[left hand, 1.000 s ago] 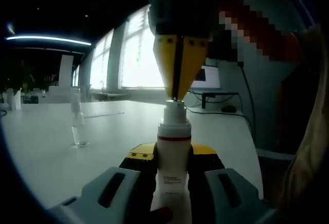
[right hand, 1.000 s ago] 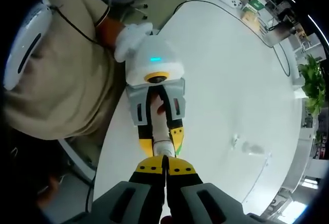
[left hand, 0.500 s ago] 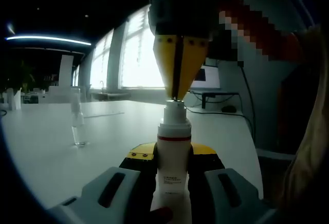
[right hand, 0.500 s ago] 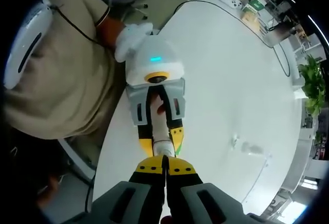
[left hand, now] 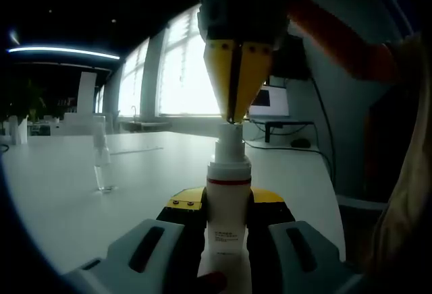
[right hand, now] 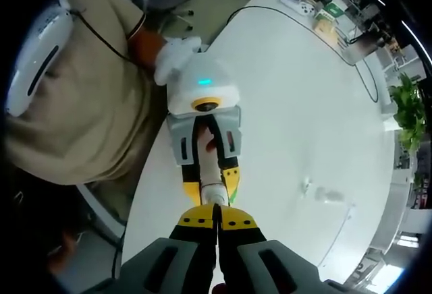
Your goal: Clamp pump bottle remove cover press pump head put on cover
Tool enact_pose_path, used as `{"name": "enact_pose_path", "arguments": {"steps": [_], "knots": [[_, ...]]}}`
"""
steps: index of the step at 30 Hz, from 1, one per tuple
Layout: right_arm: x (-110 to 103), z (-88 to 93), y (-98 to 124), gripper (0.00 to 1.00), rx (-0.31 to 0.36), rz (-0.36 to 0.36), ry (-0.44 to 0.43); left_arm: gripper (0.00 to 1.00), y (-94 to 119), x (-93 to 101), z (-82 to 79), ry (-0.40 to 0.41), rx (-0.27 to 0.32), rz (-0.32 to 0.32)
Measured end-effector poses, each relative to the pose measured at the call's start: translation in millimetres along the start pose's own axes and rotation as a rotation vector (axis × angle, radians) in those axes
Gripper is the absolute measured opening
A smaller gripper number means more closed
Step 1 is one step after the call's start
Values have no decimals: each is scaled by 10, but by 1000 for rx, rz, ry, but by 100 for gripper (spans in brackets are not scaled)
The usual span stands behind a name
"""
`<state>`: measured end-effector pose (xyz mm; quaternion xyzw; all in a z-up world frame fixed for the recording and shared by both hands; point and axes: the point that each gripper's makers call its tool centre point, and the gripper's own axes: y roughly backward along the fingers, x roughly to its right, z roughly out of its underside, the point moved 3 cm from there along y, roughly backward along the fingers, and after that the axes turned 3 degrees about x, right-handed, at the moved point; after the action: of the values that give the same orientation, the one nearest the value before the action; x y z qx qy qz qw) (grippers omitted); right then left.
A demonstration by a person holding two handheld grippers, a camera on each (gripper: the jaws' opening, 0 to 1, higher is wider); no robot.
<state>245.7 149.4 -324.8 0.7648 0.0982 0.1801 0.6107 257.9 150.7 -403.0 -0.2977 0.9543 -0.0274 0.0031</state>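
Note:
A white pump bottle (left hand: 228, 172) with a red band stands upright, and my left gripper (left hand: 227, 205) is shut on its body. Its bare pump head (left hand: 229, 145) points up. My right gripper (left hand: 231, 119) comes down from above with its yellow jaws shut, their tips touching the top of the pump head. In the right gripper view I look down along my right gripper (right hand: 216, 212) onto the bottle top (right hand: 214, 193), held in the left gripper (right hand: 210, 176). The clear cover (left hand: 102, 162) stands alone on the white table to the left, and the cover (right hand: 310, 186) lies off to the right.
The white table (right hand: 290, 105) is wide and curved. A person in a beige top (right hand: 81, 105) sits at its edge, holding the left gripper. A monitor and cables (left hand: 273, 105) stand at the far side, small items (right hand: 317, 7) at the far end.
My right gripper has lifted a little, and the pump head has risen with it. The bottle and the left gripper hold still.

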Motion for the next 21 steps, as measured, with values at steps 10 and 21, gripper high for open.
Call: {"name": "enact_pose_path", "arguments": {"steps": [10,21], "knots": [[-2,5,-2,0,12,3,-6,14,1,-2,-1,-1,0,-2],[-6,-1,-3,0,-4,-1,2,14,2,7,-4,2,0,-3]]}}
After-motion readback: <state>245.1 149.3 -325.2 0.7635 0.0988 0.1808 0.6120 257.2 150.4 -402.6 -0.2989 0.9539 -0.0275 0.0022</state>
